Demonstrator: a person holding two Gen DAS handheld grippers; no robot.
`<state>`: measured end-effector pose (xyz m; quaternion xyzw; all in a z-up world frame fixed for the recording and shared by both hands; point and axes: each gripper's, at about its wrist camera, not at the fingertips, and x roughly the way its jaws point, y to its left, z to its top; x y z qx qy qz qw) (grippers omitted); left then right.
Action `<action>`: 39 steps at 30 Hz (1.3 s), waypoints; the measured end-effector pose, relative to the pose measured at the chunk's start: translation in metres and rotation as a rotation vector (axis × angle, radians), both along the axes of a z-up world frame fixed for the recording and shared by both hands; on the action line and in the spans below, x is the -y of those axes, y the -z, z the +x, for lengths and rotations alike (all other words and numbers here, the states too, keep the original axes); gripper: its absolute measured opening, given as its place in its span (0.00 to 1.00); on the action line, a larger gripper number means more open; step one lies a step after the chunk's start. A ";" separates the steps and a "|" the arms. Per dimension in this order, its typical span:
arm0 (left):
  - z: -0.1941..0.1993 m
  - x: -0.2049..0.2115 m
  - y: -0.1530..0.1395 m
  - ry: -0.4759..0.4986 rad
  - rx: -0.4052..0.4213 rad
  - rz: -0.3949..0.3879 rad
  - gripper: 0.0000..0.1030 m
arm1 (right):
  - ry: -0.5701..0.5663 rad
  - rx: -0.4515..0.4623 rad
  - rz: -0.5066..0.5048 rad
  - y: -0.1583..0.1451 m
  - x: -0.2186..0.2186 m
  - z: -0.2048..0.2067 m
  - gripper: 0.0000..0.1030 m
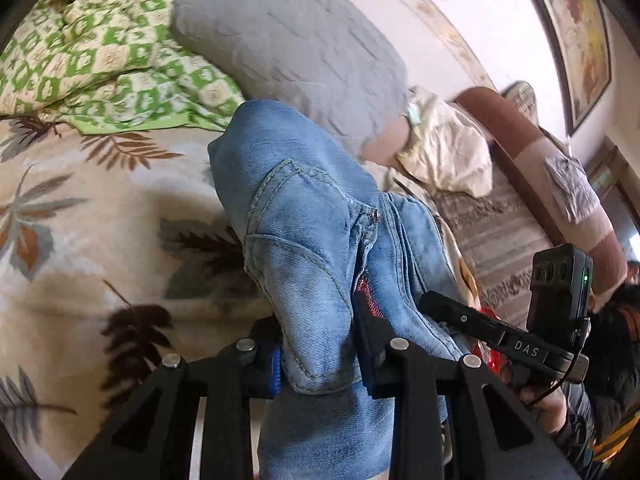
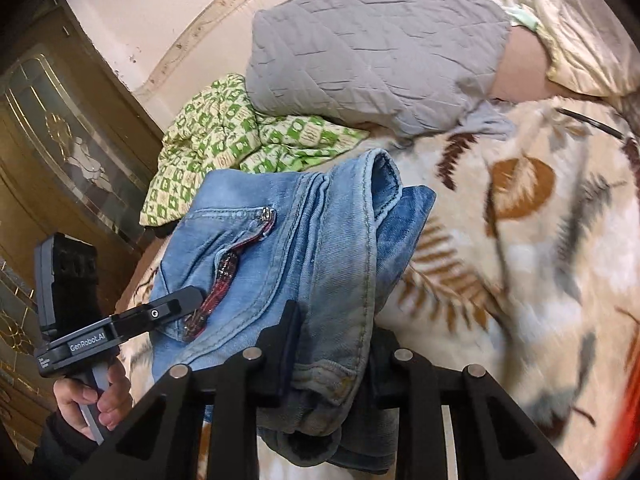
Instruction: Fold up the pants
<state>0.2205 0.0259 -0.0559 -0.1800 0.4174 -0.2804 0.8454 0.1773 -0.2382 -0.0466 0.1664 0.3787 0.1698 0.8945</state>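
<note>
The light blue jeans (image 1: 312, 240) hang bunched between both grippers above the leaf-print blanket (image 1: 80, 240). My left gripper (image 1: 320, 356) is shut on a fold of the jeans near a back pocket. My right gripper (image 2: 332, 364) is shut on the jeans (image 2: 304, 248) at the waistband edge, with a red-lined pocket opening showing to its left. Each view shows the other gripper: the right one (image 1: 492, 332) in the left wrist view, the left one (image 2: 120, 328) in the right wrist view, both pressed to the denim.
A grey quilted pillow (image 2: 372, 52) and a green checked cloth (image 2: 224, 136) lie at the head of the bed. A cream cloth (image 1: 444, 152) lies by the brown headboard (image 1: 532, 160). A wooden cabinet (image 2: 60, 140) stands left of the bed.
</note>
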 end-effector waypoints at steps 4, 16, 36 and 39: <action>0.025 -0.008 0.032 -0.018 -0.072 0.032 0.29 | -0.004 -0.044 -0.002 0.023 -0.014 0.029 0.29; 0.040 -0.012 0.074 -0.039 -0.134 0.063 0.37 | 0.023 -0.122 -0.033 0.082 -0.019 0.047 0.45; -0.052 0.002 0.024 -0.003 0.179 0.327 1.00 | 0.116 0.139 -0.366 0.005 -0.025 -0.012 0.96; -0.071 0.009 0.017 0.048 0.284 0.420 1.00 | 0.110 0.155 -0.378 -0.001 -0.024 -0.016 0.96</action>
